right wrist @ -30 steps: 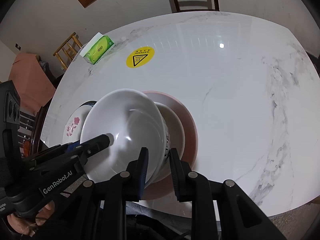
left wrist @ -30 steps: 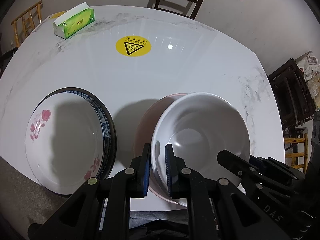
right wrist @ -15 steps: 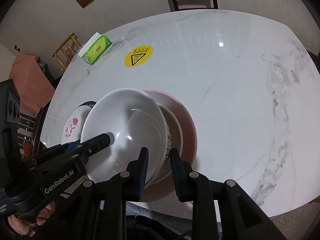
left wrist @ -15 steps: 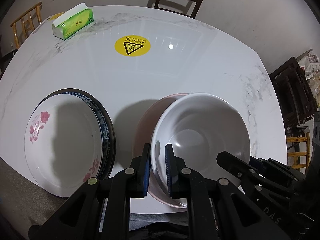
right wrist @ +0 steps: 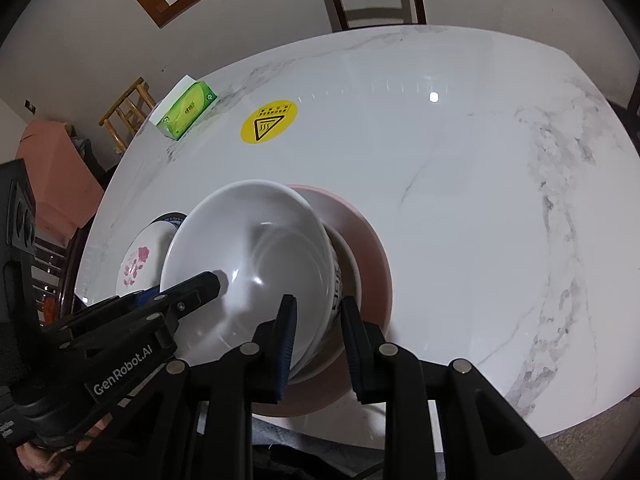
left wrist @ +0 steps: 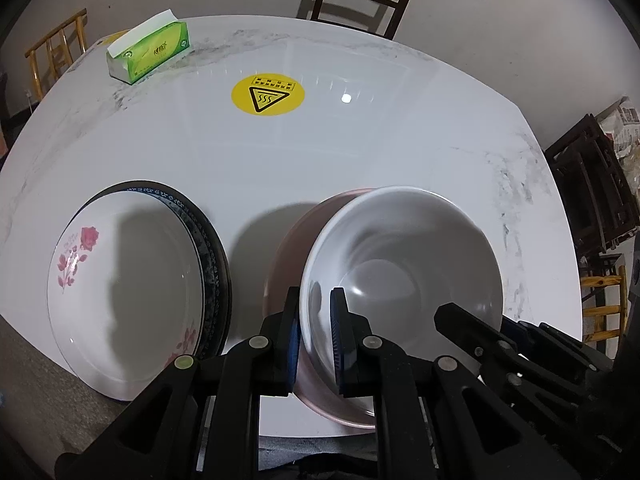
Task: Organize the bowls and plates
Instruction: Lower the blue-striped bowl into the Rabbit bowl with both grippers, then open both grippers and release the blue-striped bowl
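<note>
Left gripper [left wrist: 314, 330]: fingers nearly closed, pinching the near rim of the plain white ceramic bowl [left wrist: 404, 272], one finger outside, one inside. The grip looks the same as a second ago.

Right gripper [right wrist: 318, 334]: fingers now visibly wider than half a second ago, straddling the bowl's right wall. The inner finger looks at or near the inside wall; the outer finger stands clear of the printed outer side. Whether it has any hold left, cannot tell; my reading is that it is letting go.

White bowl sits at 6 o'clock on the white marble surface [right wrist: 460, 168], nested in a smaller white bowl [right wrist: 350, 276] that rests in the shallow pink plate [right wrist: 372, 248]. It has barely shifted over the last second, so it looks settled rather than carried.

At 9 o'clock from the stack, apart from it: a rose-patterned white plate [left wrist: 120, 284] on a blue-rimmed dark plate [left wrist: 212, 248].

At 12 o'clock, a round yellow warning sticker [left wrist: 267, 95]; at 11 o'clock, a green tissue box [left wrist: 150, 53].

Meaning: bowl stacking looks near done; left release remains.
</note>
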The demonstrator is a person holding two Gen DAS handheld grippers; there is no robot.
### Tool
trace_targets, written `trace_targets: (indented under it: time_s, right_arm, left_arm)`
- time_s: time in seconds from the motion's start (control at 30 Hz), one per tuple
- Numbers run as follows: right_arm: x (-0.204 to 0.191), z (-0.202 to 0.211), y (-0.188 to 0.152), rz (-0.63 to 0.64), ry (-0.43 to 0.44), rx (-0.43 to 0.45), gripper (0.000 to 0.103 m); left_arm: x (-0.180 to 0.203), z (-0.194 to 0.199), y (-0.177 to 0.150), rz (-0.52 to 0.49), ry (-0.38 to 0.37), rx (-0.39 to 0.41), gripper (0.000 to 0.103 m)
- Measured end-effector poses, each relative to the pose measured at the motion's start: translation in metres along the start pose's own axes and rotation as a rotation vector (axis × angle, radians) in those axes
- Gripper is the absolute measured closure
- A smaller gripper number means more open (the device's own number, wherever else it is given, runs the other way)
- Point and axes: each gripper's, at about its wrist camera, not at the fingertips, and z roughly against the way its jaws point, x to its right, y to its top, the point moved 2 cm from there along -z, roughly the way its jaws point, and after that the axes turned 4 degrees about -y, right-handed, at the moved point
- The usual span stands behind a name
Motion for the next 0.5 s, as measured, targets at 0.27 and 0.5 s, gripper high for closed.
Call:
trace_targets:
  time_s: [0.27,0.5]
  right_arm:
    - [0.0021,0.0015,0.0006,-0.014,-0.011,0.029,0.078]
    - [0.0024,0.0051,-0.0023,-0.014,0.000,0.044,0.066]
  left_arm:
    - [-0.0002,-0.0013,-0.0011,-0.002,-0.002,0.014,0.089]
    - [0.0015,-0.0001,-0.0021,-0.009,-0.016,0.029,0.081]
